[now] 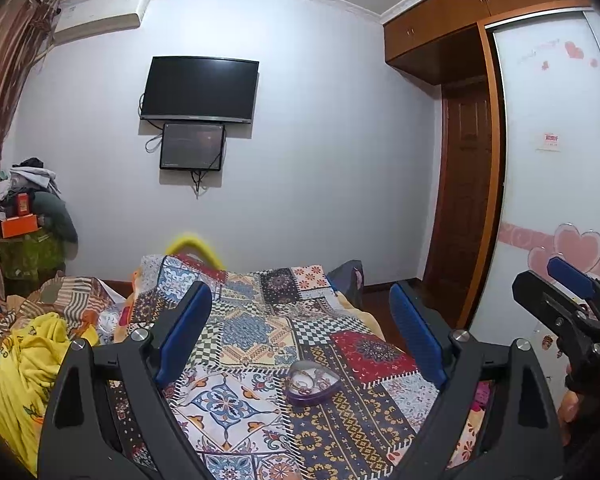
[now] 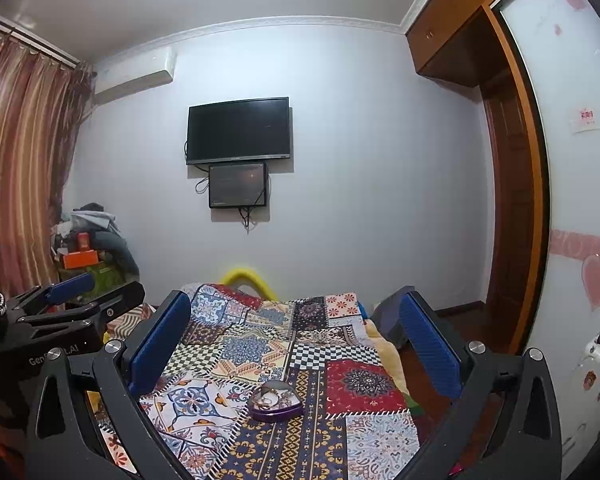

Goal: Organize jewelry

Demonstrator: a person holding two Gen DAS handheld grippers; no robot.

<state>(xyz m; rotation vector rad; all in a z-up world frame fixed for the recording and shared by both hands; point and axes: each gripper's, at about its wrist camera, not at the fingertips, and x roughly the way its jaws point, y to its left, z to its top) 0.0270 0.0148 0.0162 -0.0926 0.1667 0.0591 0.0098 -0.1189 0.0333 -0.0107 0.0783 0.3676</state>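
Both tools [image 1: 300, 332] [image 2: 296, 344] wide apart; jewelry box [image 1: 313, 383] ahead btwn pads.

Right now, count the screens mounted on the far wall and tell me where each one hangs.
2. The large black TV hangs mid-wall, above the foot of the bed. The smaller screen hangs directly beneath it, cables trailing below. Both look dark. None seems hidden.
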